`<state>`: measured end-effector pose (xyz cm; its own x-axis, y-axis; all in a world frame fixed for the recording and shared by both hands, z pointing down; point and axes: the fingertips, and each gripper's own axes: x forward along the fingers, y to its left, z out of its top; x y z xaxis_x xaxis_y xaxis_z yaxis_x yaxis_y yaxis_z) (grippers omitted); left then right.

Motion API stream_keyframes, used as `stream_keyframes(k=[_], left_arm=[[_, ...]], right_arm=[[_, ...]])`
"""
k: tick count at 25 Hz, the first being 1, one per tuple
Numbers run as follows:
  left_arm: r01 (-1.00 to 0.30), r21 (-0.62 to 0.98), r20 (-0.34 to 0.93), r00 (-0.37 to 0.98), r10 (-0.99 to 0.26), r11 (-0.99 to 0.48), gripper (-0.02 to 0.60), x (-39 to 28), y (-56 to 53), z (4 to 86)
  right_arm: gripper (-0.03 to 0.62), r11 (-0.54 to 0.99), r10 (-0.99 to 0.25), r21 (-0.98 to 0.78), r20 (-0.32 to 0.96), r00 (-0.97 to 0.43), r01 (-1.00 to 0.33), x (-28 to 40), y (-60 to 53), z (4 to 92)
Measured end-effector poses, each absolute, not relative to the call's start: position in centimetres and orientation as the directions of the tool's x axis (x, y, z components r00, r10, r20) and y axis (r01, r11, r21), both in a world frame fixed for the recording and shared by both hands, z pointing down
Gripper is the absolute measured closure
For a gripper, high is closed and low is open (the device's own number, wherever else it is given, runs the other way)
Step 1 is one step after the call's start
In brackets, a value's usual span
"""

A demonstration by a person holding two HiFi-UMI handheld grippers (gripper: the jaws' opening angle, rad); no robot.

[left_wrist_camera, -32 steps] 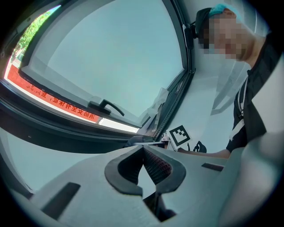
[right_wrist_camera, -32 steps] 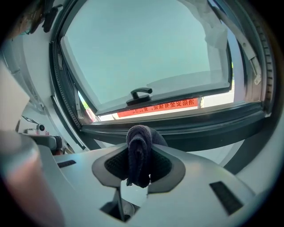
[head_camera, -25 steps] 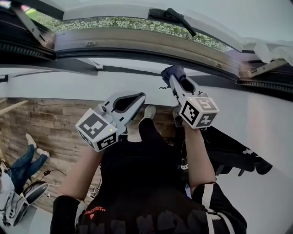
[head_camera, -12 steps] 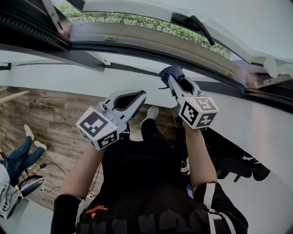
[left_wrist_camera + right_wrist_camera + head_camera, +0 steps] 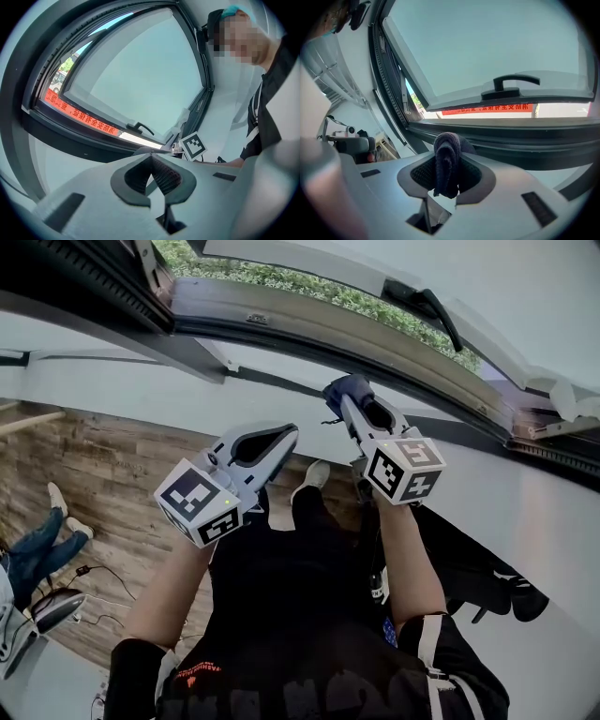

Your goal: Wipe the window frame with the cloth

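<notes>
The right tongs [image 5: 359, 404] are pinching a dark cloth [image 5: 447, 154]. The cloth is bunched up between the two tips, and a round lump of it pokes out past them. The left tongs [image 5: 281, 439] are pressed together with nothing in them. They hang lower and to the left of the right tongs, and further back from the window.

The window frame [image 5: 525, 140] is the long dark bar just ahead of the cloth and a bit above it. The cloth looks close to the frame, but I don't think it is touching it. So the wiping looks like it is only about to start here.

Some things could go wrong:

- The cloth could slip out. Only a small fold is pinched, and rubbing hard along the bar would tug on it.
- The hard tips could scrape the frame. That would happen if the right tongs push in too far and the soft lump squashes flat.
- The right tongs could bump the black handle [image 5: 511, 84], which sits up above the cloth on the open window.
- The cloth could catch in the grooves of the frame and get pulled loose.
</notes>
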<state>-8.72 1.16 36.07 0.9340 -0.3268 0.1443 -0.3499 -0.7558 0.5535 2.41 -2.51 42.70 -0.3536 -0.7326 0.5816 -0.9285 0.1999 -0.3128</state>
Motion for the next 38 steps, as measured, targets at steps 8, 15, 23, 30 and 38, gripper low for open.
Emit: stream_keyframes(k=[8, 15, 23, 30, 38], left_arm=[[-0.375, 0.557, 0.142, 0.922, -0.36, -0.741, 0.563, -11.2, 0.5, 36.4], [-0.408, 0.556, 0.146, 0.906, -0.398, -0.724, 0.563, -13.8, -0.2, 36.6], [-0.448, 0.565, 0.146, 0.881, -0.45, -0.693, 0.563, -17.0, -1.1, 36.9], [-0.479, 0.569, 0.147, 0.859, -0.49, -0.669, 0.563, -19.6, -1.9, 37.1], [-0.502, 0.573, 0.147, 0.84, -0.522, -0.647, 0.563, -21.5, -2.7, 37.3]], right_arm=[[0.497, 0.257, -0.712, -0.317, 0.576, -0.401, -0.913, -1.1, -3.8, 42.7], [0.497, 0.305, -0.69, -0.32, 0.575, -0.439, -0.897, -4.2, -5.1, 42.8], [0.497, 0.352, -0.661, -0.329, 0.576, -0.482, -0.876, -7.9, -6.6, 43.1], [0.497, 0.395, -0.635, -0.331, 0.575, -0.515, -0.857, -10.9, -7.9, 43.2], [0.497, 0.435, -0.606, -0.335, 0.577, -0.547, -0.836, -13.8, -9.1, 43.4]])
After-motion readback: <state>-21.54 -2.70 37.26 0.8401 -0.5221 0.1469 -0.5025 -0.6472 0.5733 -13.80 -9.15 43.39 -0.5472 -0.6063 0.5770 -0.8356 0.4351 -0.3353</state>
